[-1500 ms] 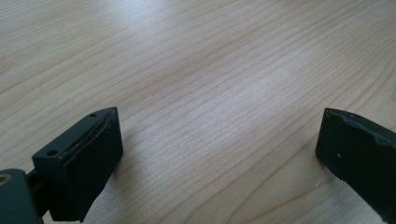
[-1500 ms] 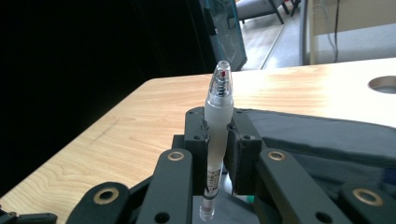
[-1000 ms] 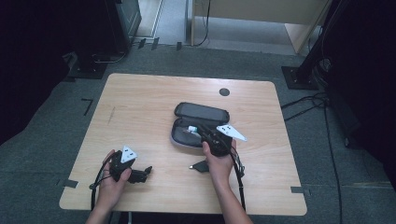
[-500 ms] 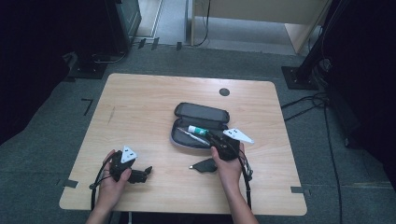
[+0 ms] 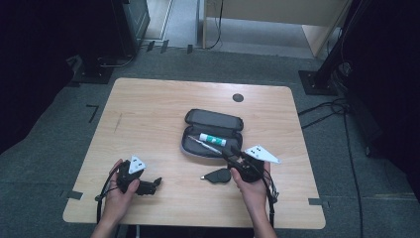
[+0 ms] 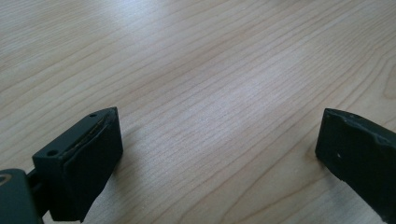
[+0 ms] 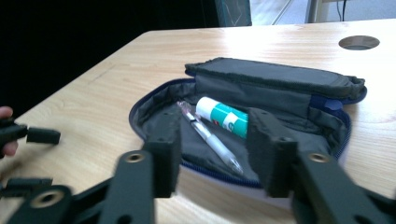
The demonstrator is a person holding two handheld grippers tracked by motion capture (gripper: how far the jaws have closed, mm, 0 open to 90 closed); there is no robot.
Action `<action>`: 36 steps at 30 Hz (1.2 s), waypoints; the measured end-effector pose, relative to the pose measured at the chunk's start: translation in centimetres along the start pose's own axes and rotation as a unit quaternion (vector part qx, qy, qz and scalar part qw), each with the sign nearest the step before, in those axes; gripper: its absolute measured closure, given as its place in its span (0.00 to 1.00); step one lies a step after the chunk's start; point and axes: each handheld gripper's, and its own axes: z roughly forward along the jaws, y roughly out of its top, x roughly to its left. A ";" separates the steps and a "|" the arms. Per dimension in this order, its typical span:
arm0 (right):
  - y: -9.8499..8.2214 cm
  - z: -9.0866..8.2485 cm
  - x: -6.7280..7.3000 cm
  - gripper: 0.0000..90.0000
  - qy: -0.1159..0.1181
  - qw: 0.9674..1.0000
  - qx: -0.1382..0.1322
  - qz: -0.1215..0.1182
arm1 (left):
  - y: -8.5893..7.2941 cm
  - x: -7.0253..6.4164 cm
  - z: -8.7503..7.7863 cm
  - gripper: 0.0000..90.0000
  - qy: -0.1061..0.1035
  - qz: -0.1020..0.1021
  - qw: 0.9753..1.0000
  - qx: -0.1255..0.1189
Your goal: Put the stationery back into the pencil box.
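Observation:
An open dark pencil case (image 5: 192,146) lies at the table's middle. Inside it are a white and teal glue stick (image 5: 213,139) and a clear pen (image 5: 204,145). My right gripper (image 5: 229,153) hovers at the case's near right edge. Its jaws have just been opening and nothing is between them. In the right gripper view the gripper (image 7: 212,140) faces the case (image 7: 280,84), the pen (image 7: 210,137) and the glue stick (image 7: 223,116). My left gripper (image 5: 157,182) rests low at the front left, open over bare wood (image 6: 219,140).
A small black teardrop-shaped object (image 5: 218,176) lies on the table just left of my right hand. A round cable hole (image 5: 238,97) sits near the far edge. The wooden table (image 5: 148,114) stands on grey carpet, with dark stands behind it.
My right gripper has drawn back toward the front right, off the case, and its jaws have spread. The pen now lies uncovered in the case. The left gripper has stayed put.

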 end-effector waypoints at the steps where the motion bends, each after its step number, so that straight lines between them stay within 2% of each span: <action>1: -0.1 -0.3 0.1 0.55 0.003 1.000 0.003 -0.001 | 0.0 0.0 0.0 0.01 -0.002 0.000 1.000 -0.001; 4: -0.3 -0.8 0.1 0.45 0.017 1.000 0.014 -0.008 | 0.0 -0.1 0.0 0.01 -0.004 0.002 1.000 0.000; 6: -0.5 -1.2 0.1 0.38 0.019 1.000 0.022 -0.013 | 0.0 -0.1 -0.1 0.01 -0.006 0.002 1.000 -0.003; 8: -0.8 -1.6 -0.1 0.35 0.026 0.999 0.024 -0.015 | -0.1 -0.1 -0.2 0.01 -0.006 -0.003 1.000 -0.011; 14: -1.7 -2.9 -0.8 0.32 0.037 0.998 0.033 -0.032 | 0.3 -0.4 -0.2 0.01 0.002 -0.004 1.000 -0.020; 18: -2.3 -3.3 -1.2 0.35 0.049 0.997 0.051 -0.039 | 0.6 -0.8 -0.1 0.01 -0.008 -0.007 1.000 -0.023; 21: -2.9 -3.0 -1.4 0.35 0.053 0.995 0.064 -0.047 | 0.9 -1.4 -0.1 0.01 -0.013 -0.003 1.000 -0.029; 26: -4.0 -1.8 -1.7 0.34 0.062 0.993 0.090 -0.047 | 1.4 -2.3 0.0 0.01 -0.022 0.000 0.999 -0.038; 29: -4.6 -1.0 -1.8 0.31 0.059 0.990 0.112 -0.059 | 1.6 -2.8 0.1 0.01 -0.032 0.015 0.998 -0.047; 34: -5.5 0.0 -1.8 0.28 0.050 0.988 0.131 -0.066 | 2.0 -3.4 0.5 0.02 -0.046 0.008 0.998 -0.049; 36: -5.6 0.4 -1.8 0.27 0.052 0.987 0.135 -0.067 | 2.2 -3.5 0.6 0.11 -0.035 -0.001 0.998 -0.053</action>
